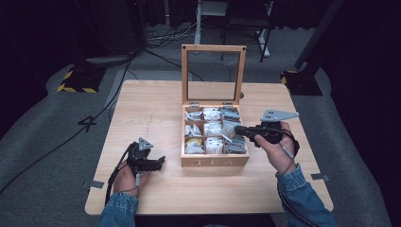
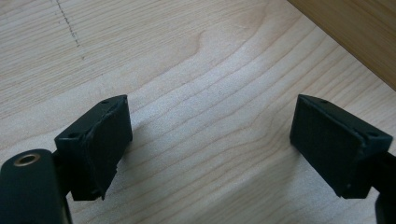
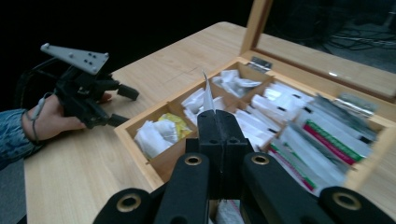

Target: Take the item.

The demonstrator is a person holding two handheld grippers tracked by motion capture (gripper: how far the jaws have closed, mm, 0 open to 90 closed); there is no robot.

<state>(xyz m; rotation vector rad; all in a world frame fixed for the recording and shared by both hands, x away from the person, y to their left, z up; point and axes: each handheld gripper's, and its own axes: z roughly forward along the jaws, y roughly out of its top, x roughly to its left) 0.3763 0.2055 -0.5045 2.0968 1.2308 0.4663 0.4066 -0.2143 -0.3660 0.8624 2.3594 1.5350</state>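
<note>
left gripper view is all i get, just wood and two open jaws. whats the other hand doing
Observer: The right gripper is shut on a thin white tea packet, held over the open tea box.
Operator: is the box lid up
Observer: Yes, the glass-paned lid stands upright at the back of the box.
Operator: where am i relative to the box
Observer: The left gripper rests on the table to the left of the box, jaws pointing toward it, not touching it.
</note>
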